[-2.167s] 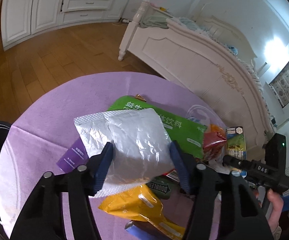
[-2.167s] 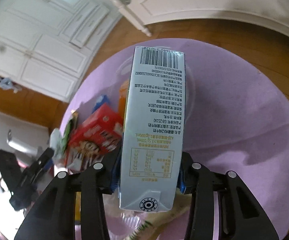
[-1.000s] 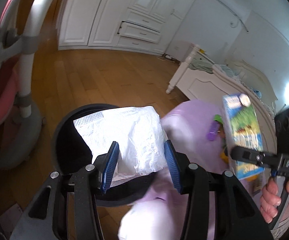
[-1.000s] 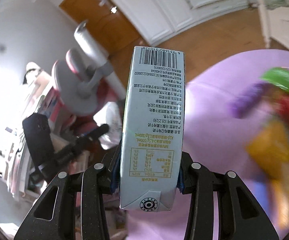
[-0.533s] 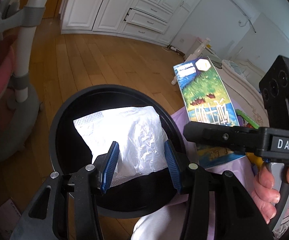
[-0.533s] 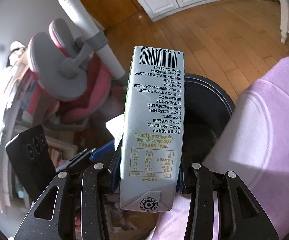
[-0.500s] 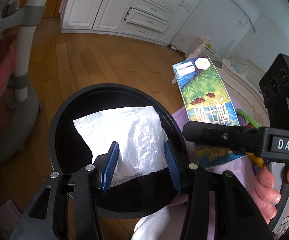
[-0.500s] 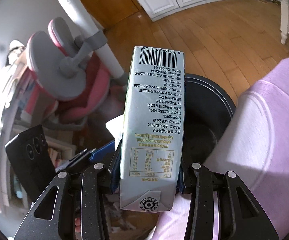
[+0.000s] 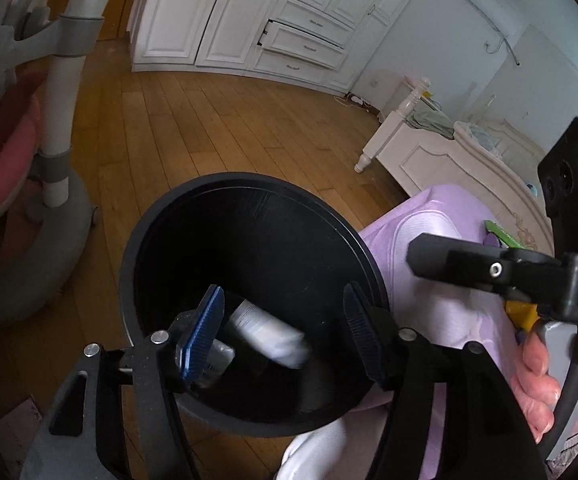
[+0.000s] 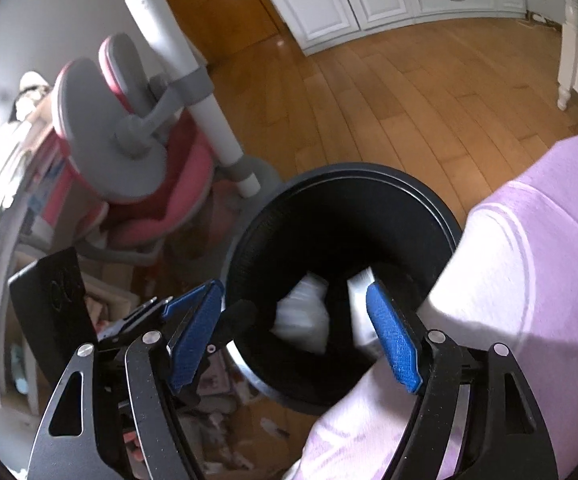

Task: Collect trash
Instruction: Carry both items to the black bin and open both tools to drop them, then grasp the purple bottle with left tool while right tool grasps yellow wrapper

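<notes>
A round black trash bin (image 9: 249, 200) (image 10: 341, 184) stands on the wooden floor beside the purple-clothed table (image 9: 441, 216) (image 10: 537, 248). My left gripper (image 9: 285, 332) is open and empty above the bin's mouth. My right gripper (image 10: 297, 336) is open and empty above the bin too; it shows from the side in the left wrist view (image 9: 489, 268). Inside the bin lie a blurred silver foil bag (image 9: 269, 332) (image 10: 305, 316) and a carton (image 10: 363, 312).
A pink and grey chair (image 10: 129, 128) (image 9: 21, 160) stands left of the bin. White wardrobes (image 9: 249, 20) and a white bed (image 9: 449, 156) line the far side. More wrappers (image 9: 505, 236) lie on the table at the right.
Both grippers have opened over the bin. The silver foil bag and the carton have left the jaws and dropped into the bin.
</notes>
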Motion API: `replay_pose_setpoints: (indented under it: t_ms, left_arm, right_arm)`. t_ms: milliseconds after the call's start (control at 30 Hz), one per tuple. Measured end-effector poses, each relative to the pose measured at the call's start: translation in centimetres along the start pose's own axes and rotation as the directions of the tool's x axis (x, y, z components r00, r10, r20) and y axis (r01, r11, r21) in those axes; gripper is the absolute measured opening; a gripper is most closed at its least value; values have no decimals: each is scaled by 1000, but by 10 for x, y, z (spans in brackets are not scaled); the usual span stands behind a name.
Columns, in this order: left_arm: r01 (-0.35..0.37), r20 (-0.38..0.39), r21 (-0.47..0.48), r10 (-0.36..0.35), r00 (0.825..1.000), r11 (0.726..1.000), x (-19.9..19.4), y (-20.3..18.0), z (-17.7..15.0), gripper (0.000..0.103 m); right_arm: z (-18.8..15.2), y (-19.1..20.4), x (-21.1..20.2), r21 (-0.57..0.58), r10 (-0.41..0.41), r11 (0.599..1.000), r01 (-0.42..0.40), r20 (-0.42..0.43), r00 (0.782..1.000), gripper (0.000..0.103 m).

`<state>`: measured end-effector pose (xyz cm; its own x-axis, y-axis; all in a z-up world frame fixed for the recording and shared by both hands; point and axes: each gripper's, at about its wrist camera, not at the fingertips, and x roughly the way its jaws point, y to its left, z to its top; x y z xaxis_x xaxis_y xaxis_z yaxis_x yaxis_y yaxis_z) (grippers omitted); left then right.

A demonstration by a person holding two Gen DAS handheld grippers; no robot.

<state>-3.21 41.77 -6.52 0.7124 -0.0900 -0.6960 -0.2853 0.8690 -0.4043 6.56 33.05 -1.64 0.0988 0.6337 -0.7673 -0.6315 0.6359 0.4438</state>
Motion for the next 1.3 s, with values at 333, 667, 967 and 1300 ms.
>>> replay_pose_setpoints:
  t_ms: [333,667,967,1300]
  left_arm:
    - [79,29,93,-82,996,993,-22,-57,-8,67]
    - [148,8,253,-155,988,956,-7,-146,-8,71]
    - [137,-52,448,-127,991,883,45,-227,6,70]
    - [121,-148,565,-44,988,816,105,-264,18,40]
  right_arm:
    - [-32,-19,-81,14,22,1000,-25,175,984,75]
    - [-96,-85,-192,91,-169,985,146,353,920,75]
    - [-149,-136,-224,57,-371,926,374,319,872,63]
    - [-152,-126,-193,-149,-432,864,480,270,861,28]
